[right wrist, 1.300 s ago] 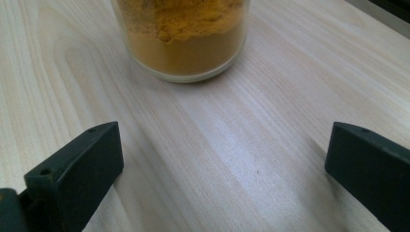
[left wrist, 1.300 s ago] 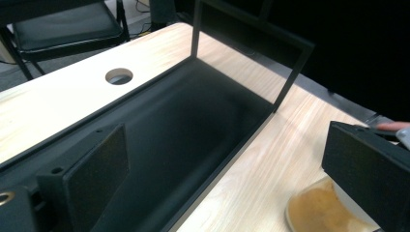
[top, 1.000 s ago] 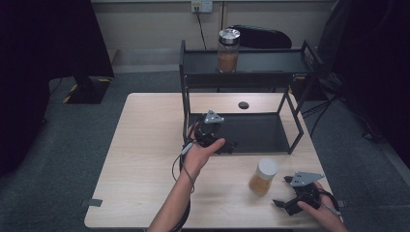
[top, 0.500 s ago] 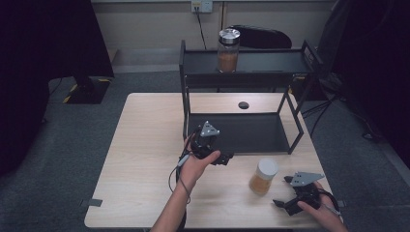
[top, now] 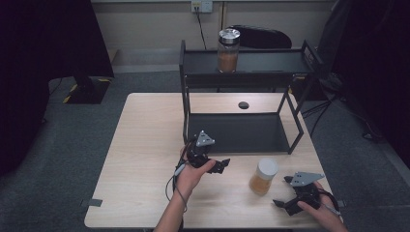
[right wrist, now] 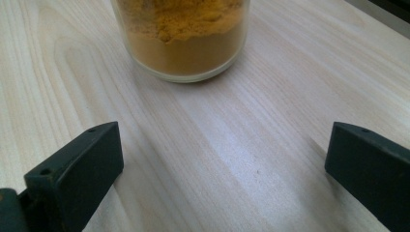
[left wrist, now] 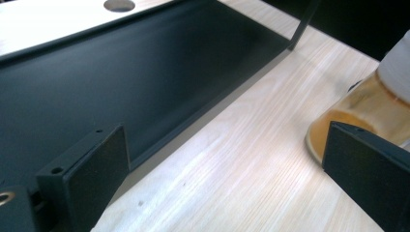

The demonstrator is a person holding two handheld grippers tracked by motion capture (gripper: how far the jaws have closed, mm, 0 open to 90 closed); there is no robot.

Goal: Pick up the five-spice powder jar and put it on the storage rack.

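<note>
Both grippers stood with their jaws spread wide and held nothing. In the high view the left gripper (top: 223,165) hung beside the front edge of the rack's lower shelf (top: 241,133), pointing toward the jar of orange powder (top: 263,176) on the table (top: 145,145). The right gripper (top: 281,204) lay near that jar on its other side, aimed at its base, not touching. A second jar (top: 228,50) already stood on the top shelf. Judging by that, one jar seemed placed, while this one was not yet grasped.

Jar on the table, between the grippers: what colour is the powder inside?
Orange-yellow powder in the jar, clearest in the right gripper view.
</note>
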